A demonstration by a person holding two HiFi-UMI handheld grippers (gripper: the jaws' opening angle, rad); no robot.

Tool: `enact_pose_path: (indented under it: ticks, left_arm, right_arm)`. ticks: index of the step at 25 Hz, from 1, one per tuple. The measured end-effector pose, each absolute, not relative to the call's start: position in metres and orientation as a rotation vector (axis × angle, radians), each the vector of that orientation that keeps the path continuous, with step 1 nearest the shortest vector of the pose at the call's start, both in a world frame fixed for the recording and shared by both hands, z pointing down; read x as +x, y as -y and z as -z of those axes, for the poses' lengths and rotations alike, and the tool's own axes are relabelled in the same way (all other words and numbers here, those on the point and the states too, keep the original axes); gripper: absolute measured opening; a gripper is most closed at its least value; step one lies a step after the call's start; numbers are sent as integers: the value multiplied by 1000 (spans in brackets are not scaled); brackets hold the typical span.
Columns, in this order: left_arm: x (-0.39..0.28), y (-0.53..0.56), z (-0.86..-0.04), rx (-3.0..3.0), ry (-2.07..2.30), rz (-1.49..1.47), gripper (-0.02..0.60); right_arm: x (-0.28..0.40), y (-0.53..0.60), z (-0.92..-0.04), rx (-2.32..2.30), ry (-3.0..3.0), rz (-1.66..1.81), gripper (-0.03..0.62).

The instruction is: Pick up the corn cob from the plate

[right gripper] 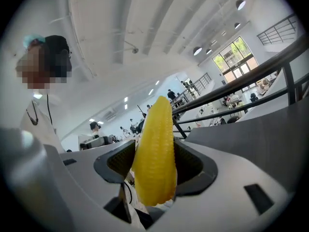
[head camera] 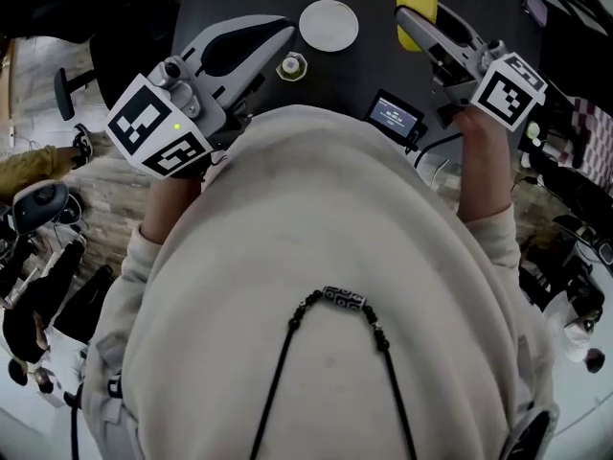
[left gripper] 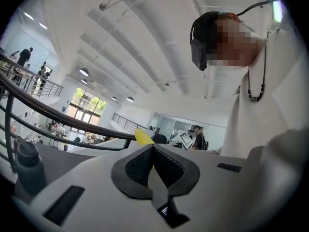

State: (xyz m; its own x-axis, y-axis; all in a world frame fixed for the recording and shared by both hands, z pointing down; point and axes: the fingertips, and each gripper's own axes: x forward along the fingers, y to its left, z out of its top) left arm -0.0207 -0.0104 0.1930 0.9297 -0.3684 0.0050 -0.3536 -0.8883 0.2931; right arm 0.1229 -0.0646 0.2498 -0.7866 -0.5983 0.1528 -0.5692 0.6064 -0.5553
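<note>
One yellow corn cob (right gripper: 154,153) is clamped in the right tongs (right gripper: 153,170), its tip jutting past the jaws, off to the right of the single white plate (head camera: 329,24) on the dark worktop (head camera: 354,80). The left tongs (left gripper: 153,166) are pressed together on nothing, left of the plate, with bare worktop between the two tools.

Corn cob (right gripper: 154,153): yellow, tapered, fine kernel rows. Clamped between pads of right tool (right gripper: 153,170), pads pressing both flanks. Pointed tip faces away from camera; blunt end nearest it. In head view, cob sticks out past tool tips, over dark counter (head camera: 354,75).

Plate (head camera: 329,24): small, round, white, flat on counter. Lies left of cob, apart from it, not touching.
</note>
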Motion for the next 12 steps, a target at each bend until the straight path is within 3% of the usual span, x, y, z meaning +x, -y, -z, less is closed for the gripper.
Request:
enact_pose_path:
  ticks: [12]
  left_arm:
    - [-23,16,-185,2831,374,55,0]
  right_arm:
    - [102,39,-198,-972,-2701,763,261]
